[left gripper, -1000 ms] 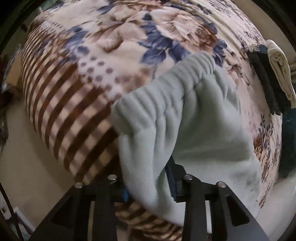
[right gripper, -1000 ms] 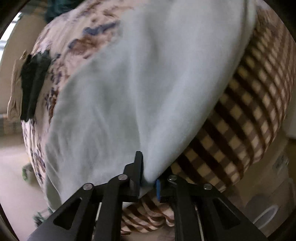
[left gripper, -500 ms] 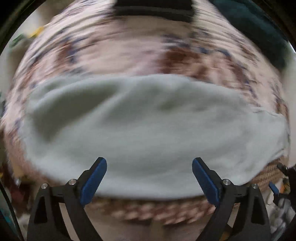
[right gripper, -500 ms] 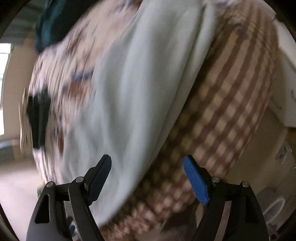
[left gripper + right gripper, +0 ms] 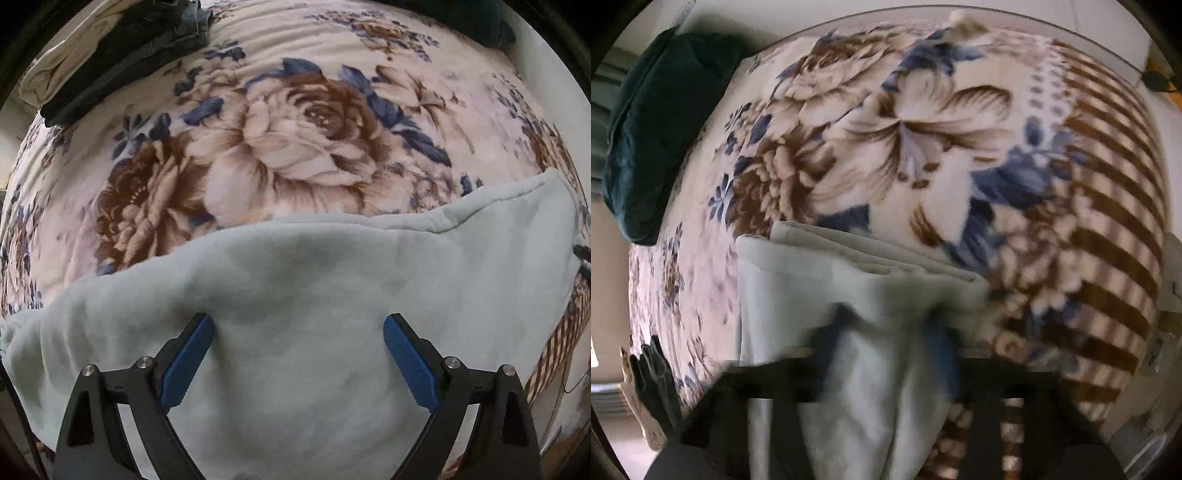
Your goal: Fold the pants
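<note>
Lying flat on the floral blanket (image 5: 295, 122), near its front edge: pale mint fleece pants (image 5: 303, 295). Left gripper (image 5: 297, 332) spread wide over the fabric, clamping nothing. Right gripper (image 5: 886, 332) is motion-blurred, fabric bunched between its fingers; can't tell if clamped. Dark folded clothes (image 5: 122, 66) and dark green cushion (image 5: 653, 133) at blanket's far side.
</note>
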`<state>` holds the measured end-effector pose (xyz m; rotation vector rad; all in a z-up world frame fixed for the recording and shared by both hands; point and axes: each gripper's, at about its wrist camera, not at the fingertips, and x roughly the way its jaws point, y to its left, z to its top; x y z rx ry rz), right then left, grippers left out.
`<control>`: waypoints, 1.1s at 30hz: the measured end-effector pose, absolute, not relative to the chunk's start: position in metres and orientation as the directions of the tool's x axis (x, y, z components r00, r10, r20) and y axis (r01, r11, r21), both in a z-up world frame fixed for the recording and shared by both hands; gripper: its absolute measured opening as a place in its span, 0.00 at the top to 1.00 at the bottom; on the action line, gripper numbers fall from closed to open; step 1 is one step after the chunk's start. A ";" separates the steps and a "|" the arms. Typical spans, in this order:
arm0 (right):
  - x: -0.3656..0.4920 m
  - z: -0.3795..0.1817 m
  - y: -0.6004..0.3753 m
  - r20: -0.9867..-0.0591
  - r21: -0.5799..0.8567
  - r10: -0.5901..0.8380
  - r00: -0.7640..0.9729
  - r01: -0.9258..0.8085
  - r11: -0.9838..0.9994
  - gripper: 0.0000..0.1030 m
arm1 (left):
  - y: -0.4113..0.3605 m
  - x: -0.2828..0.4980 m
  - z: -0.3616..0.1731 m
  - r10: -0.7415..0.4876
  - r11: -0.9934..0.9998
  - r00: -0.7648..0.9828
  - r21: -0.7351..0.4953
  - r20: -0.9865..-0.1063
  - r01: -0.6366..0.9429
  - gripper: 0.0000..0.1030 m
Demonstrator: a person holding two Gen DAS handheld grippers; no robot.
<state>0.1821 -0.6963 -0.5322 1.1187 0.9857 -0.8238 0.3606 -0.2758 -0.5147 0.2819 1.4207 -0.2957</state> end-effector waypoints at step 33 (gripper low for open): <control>0.225 -0.469 -0.499 -0.959 0.271 0.130 0.250 0.691 0.670 0.24 | -0.049 0.323 -0.441 -0.034 0.991 0.168 -0.055 -0.985 -0.122 0.03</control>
